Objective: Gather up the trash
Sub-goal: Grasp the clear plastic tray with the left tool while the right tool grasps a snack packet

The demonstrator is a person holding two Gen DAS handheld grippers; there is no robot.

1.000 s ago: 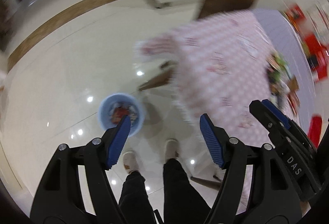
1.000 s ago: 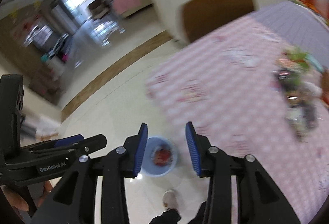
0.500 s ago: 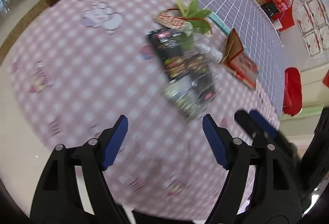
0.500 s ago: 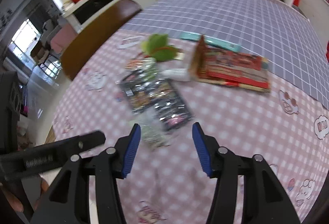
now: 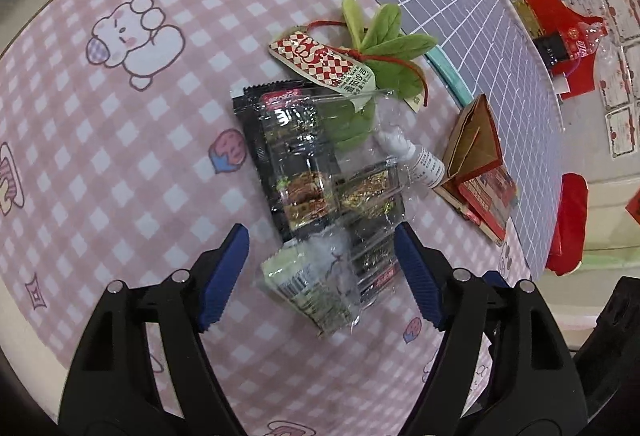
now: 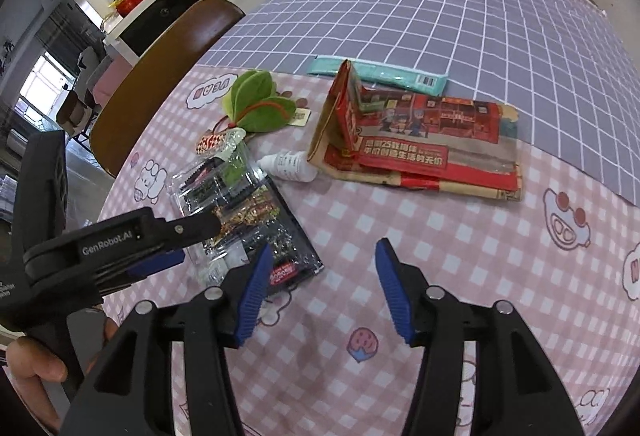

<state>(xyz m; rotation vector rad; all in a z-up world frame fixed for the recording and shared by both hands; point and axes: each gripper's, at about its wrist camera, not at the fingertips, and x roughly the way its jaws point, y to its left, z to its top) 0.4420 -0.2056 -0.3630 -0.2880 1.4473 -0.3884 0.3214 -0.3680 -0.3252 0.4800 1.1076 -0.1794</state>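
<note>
A pile of trash lies on the pink checked tablecloth [image 5: 120, 164]: a black snack wrapper [image 5: 296, 160], a clear plastic tray [image 5: 360, 172], and a crumpled green-white wrapper [image 5: 316, 288]. My left gripper [image 5: 320, 276] is open, its jaws on either side of the green-white wrapper just above it. In the right wrist view the pile [image 6: 248, 212] lies left of centre, with the left gripper's body [image 6: 120, 248] over it. My right gripper [image 6: 320, 288] is open and empty above bare cloth right of the pile.
A green leaf toy with a checked tag [image 5: 376, 48], a small white bottle [image 6: 288, 166], a folded red paper bag [image 6: 420, 152] and a teal strip [image 6: 380, 74] lie beyond the pile. A brown chair back [image 6: 160, 76] stands at the table's far left edge.
Both grippers swung up from the floor and the blue bin to the table. The left gripper has come down close over the wrapper pile; the right one has moved in beside it.
</note>
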